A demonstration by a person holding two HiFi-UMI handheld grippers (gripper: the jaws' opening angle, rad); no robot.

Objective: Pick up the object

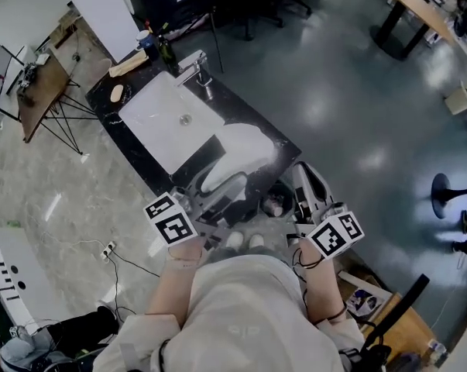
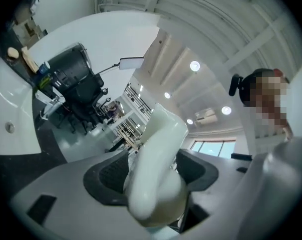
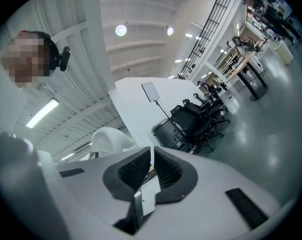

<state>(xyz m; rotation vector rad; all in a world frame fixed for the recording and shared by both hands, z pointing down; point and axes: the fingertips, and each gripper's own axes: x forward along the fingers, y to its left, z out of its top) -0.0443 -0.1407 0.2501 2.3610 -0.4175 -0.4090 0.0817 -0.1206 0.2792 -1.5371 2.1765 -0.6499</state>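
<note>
Gripping, left gripper (image 2: 153, 173): jaws pinch a curved white object (image 2: 158, 154) between the dark pads (image 2: 108, 176); the object sticks out past the fingertips.
Object type: smooth, glossy and bent; possibly a plastic part, but the views do not settle it.
Object position: in the head view it lies over the near end of the black counter (image 1: 144, 169), just ahead of the person. It appears raised off the surface, since the left gripper view looks up toward the ceiling lights.
Right gripper (image 3: 152, 170): jaws pressed together, only a thin slit between the pads, nothing held.
Right gripper position: near the left gripper, just beside the object; the object's white hump shows to the left in its own view.
Counter contents: white sink (image 1: 152, 122), faucet (image 1: 194, 68) at its far rim, dark bottle (image 1: 165, 50) beyond.
Marker cubes: both face up toward the head camera.
</note>
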